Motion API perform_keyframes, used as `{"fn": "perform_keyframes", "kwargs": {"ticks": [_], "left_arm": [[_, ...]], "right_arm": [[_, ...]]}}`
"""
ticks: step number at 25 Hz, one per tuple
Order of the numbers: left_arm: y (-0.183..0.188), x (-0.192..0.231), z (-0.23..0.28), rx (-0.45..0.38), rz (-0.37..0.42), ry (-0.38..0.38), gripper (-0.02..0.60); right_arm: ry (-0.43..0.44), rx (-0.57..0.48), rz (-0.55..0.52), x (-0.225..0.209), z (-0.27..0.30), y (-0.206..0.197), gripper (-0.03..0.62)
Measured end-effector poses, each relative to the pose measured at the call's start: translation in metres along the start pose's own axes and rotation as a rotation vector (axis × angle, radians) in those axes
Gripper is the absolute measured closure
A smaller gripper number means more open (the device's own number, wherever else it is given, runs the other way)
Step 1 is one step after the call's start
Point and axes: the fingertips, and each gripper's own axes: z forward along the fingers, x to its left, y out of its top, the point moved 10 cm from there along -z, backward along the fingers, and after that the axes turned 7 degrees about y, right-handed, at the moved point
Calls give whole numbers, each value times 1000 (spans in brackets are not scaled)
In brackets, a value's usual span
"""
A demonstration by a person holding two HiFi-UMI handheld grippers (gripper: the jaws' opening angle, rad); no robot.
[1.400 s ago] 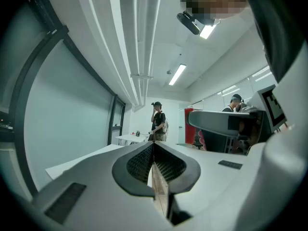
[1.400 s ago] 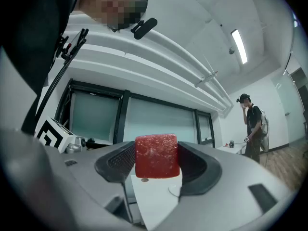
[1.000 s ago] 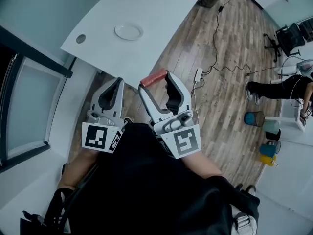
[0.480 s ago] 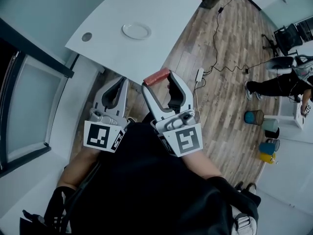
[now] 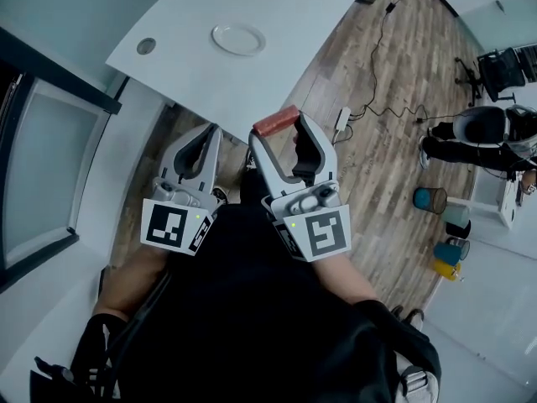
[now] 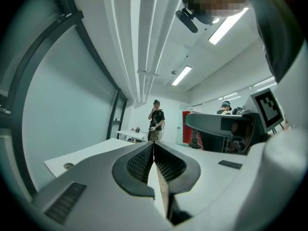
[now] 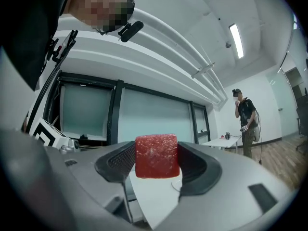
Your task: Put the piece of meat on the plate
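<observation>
1. One piece of meat [image 7: 156, 156], a red block, is clamped between the fingers of the right gripper [image 5: 281, 131]. It is held in the air just short of the table's near edge and touches nothing else.
2. The left gripper [image 5: 207, 134] hangs just beside the right one. Its fingers are pressed together with nothing between them, as the left gripper view shows.
3. The plate [image 5: 238, 39] is white and bare. It lies well in from the near edge of the table [image 5: 285, 23], with a small round hole [image 5: 146, 46] near the table's left edge.
4. Progress, as I judge it: the meat is picked up, but the meat and the plate are well apart. Carrying it over the table, lowering it and letting go are all left to do.
5. No brand or readable writing shows. The only marks are the black-and-white square markers on each gripper's cube [image 5: 320, 233].
</observation>
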Motion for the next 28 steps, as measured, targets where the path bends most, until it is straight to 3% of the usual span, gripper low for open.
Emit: {"fn": "perform_keyframes", "kwargs": {"ticks": [7, 13, 28], "left_arm": [[-1, 7, 39, 30, 10, 24, 578], [11, 13, 100, 35, 21, 59, 578], [13, 5, 166, 36, 51, 197, 578]], "right_arm": [[21, 70, 9, -35, 31, -10, 318], [51, 86, 13, -94, 68, -7, 318], [214, 81, 45, -167, 112, -18, 318]]}}
